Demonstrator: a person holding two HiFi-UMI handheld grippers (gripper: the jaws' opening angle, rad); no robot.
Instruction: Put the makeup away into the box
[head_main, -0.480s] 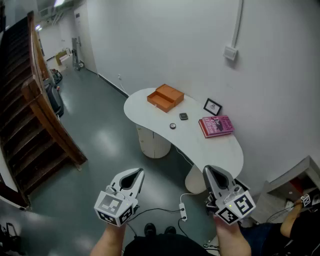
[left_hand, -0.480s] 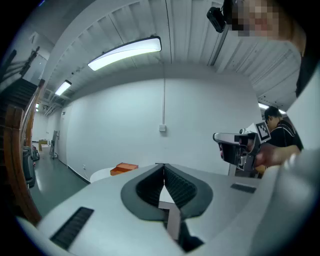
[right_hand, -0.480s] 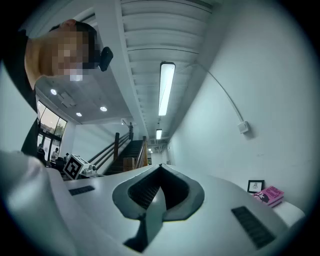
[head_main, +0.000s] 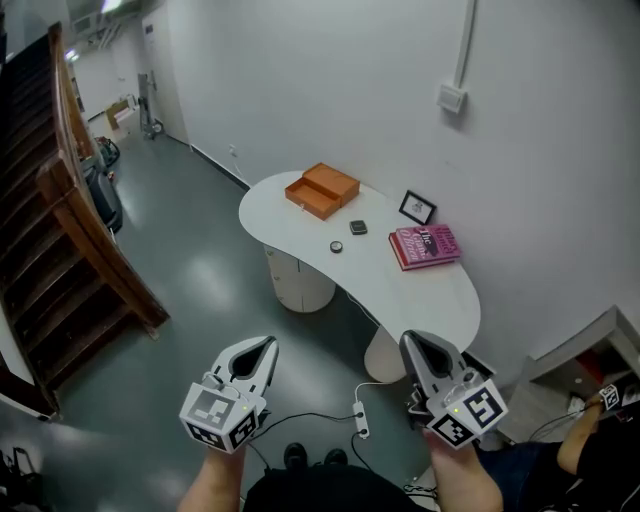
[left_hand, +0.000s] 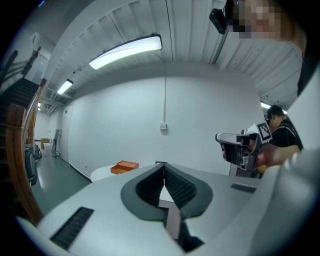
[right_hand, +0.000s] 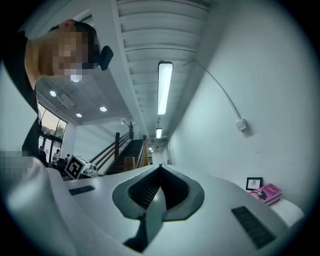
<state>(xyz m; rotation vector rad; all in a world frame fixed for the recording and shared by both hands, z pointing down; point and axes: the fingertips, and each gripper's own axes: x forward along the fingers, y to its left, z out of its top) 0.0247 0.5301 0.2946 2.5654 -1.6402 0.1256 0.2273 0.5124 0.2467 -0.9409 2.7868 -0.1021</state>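
Task status: not started. The white kidney-shaped table (head_main: 430, 300) stands against the wall, well ahead of the person. At its far end sits the open orange rectangular box (head_main: 322, 190); no item can be made out inside it. The pink hardcover book (head_main: 427, 246) and the small black-framed picture (head_main: 417, 208) lie nearer. Between box and book, the dark square makeup compact (head_main: 358, 227) and the small round dark makeup item (head_main: 336, 246) rest on the tabletop, outside the box. The left gripper (head_main: 266, 345) and right gripper (head_main: 411, 342) are held low, well apart from the table, jaws closed on nothing. Remaining: approach, pick up and deposit both items.

Against the earlier frame, the table appears slightly higher and further left in the head view; the item layout is unchanged
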